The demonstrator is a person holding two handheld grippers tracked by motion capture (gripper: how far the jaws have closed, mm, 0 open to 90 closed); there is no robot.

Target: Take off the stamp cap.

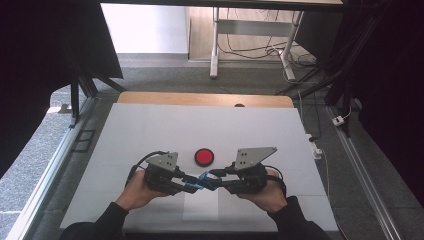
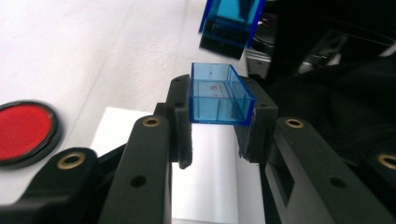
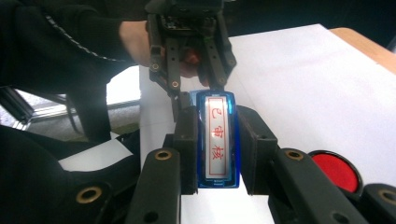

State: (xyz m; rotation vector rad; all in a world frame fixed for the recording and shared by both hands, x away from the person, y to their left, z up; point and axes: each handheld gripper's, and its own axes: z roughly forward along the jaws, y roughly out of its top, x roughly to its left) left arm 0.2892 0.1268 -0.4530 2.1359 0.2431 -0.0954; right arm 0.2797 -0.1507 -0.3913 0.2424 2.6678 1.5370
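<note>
Over the white table point(image 1: 150, 130), each tongs clamps one blue stamp part: left tongs point(image 2: 219, 128) the cap point(image 2: 217, 95), right tongs point(image 3: 217, 149) the stamp point(image 3: 217, 140).

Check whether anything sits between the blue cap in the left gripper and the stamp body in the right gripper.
Nothing visible does. The left gripper holds the blue cap, the right gripper holds the stamp, and the two meet tip to tip above the table. The red disc lies beyond them.

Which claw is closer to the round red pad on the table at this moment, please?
Left, narrowly. The left claw sits just below and slightly left of the red pad; the right claw sits below and slightly right of it, a shade farther. Neither touches it.
</note>
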